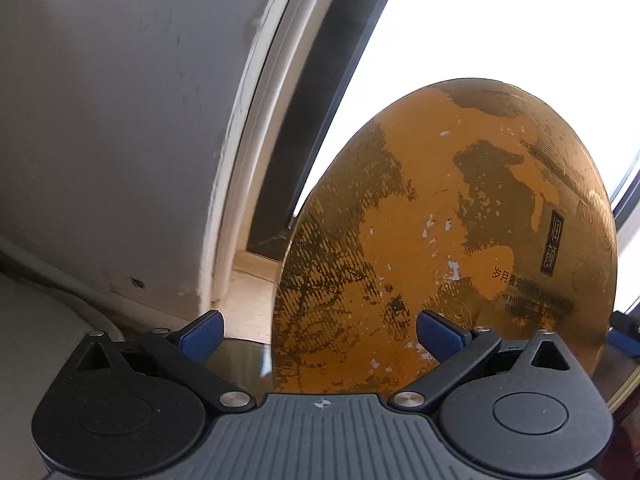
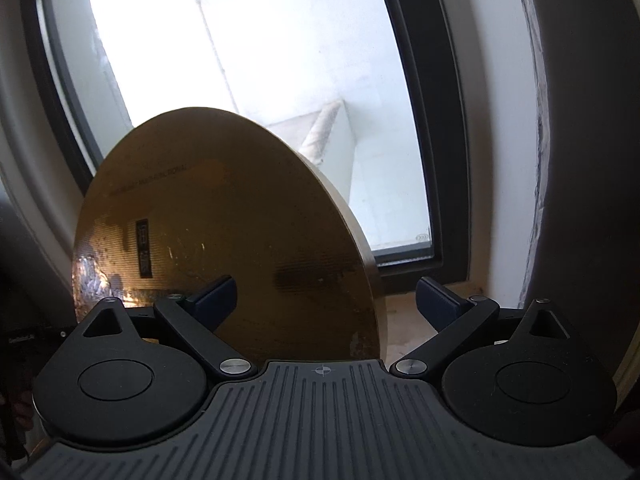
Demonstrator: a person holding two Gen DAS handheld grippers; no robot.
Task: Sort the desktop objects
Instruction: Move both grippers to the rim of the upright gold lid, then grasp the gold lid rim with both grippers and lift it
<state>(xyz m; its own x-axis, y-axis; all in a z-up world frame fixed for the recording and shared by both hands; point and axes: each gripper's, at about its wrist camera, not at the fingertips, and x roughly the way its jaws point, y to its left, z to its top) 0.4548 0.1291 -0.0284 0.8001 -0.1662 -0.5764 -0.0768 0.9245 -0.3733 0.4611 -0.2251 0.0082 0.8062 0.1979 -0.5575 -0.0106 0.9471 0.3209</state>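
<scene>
A pale stone window sill [image 2: 404, 332] runs below a dark-framed window, carrying a round gold disc [image 2: 224, 240] that stands on edge, tilted back toward the glass. Beside its foot, the left wrist view shows a glossy, reflective surface [image 1: 240, 360]; its material cannot be told.

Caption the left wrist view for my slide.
Open left gripper before an upright round gold disc by a bright window.
</scene>
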